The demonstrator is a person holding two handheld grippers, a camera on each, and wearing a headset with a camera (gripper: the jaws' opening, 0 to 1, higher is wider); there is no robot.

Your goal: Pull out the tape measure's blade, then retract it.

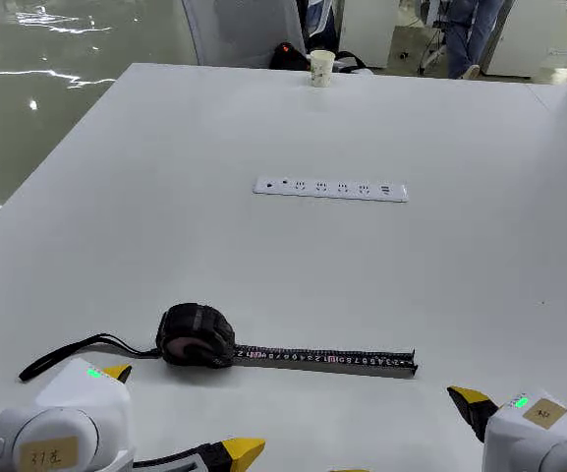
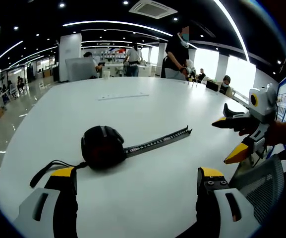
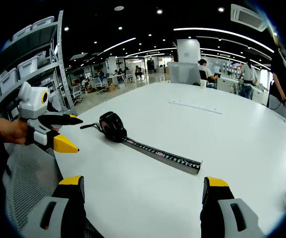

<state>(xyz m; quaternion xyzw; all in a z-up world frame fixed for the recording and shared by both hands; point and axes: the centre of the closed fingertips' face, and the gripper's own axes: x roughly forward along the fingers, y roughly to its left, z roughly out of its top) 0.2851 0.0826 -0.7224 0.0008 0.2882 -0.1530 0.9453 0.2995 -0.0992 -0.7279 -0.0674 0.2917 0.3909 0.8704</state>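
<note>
**Head view.** A black, rounded tape measure (image 1: 196, 335) lies on the white tabletop (image 1: 263, 256), near its front edge. The dark, graduated metal blade (image 1: 327, 359) is drawn out of the case and lies flat on the surface, running to the right and ending in a small hook. A black wrist strap (image 1: 67, 354) trails from the opposite side of the case toward the left. Farther back, well apart from the tape measure, are a white multi-socket power strip (image 1: 330, 188) and, near the far edge, a white paper cup (image 1: 321, 68).

**Left gripper view.** The left claw (image 2: 137, 173), white with yellow-tipped jaws, has its jaws wide apart and grips nothing. The tape measure case lies ahead of it, toward the left jaw, without touching either jaw. The blade extends away to the right.

**Right gripper view.** The right claw (image 3: 143, 181), of the same white and yellow build, also has its jaws apart and empty. The hook end of the blade lies ahead between the jaws, clear of both. The case sits farther along the blade, to the left.
</note>
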